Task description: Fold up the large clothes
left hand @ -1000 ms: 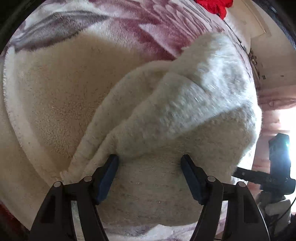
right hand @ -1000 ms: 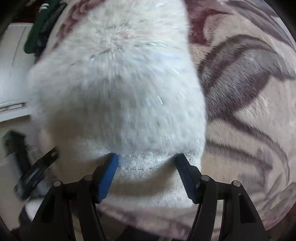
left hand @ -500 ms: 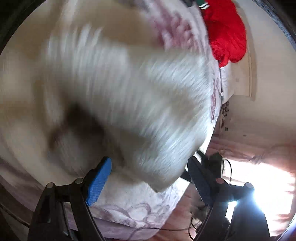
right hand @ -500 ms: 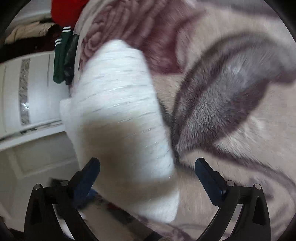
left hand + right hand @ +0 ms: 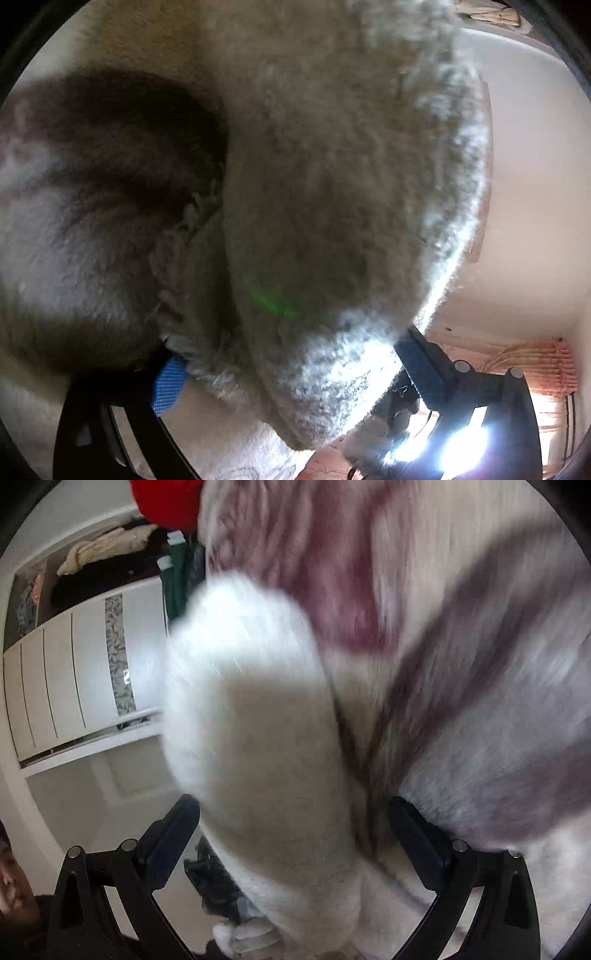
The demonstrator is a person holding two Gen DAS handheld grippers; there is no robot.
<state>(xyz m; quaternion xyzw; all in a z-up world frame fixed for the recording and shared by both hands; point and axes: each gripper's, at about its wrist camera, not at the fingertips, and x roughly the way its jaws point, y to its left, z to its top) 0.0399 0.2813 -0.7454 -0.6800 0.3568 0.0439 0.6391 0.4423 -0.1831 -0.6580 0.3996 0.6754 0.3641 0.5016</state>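
A fluffy white fleece garment point(image 5: 332, 192) fills the left wrist view, lifted close to the lens and in shadow. My left gripper point(image 5: 291, 365) has its blue pads point(image 5: 168, 382) spread wide with the fleece lying between them, not pinched. In the right wrist view a folded bundle of the same white garment point(image 5: 258, 738) hangs between the fingers of my right gripper point(image 5: 295, 830), which stand wide apart with gaps on both sides. The image is blurred by motion.
A floral blanket in maroon and grey point(image 5: 461, 646) covers the bed. A red garment point(image 5: 166, 498) and a green one point(image 5: 177, 579) lie at its far end. A white wardrobe point(image 5: 74, 672) stands at left. A bright window point(image 5: 461, 443) glares at lower right.
Both grippers have opened wider since a second ago. The garment has swung up close to the left camera, and both views have tilted away from the bed toward the room.
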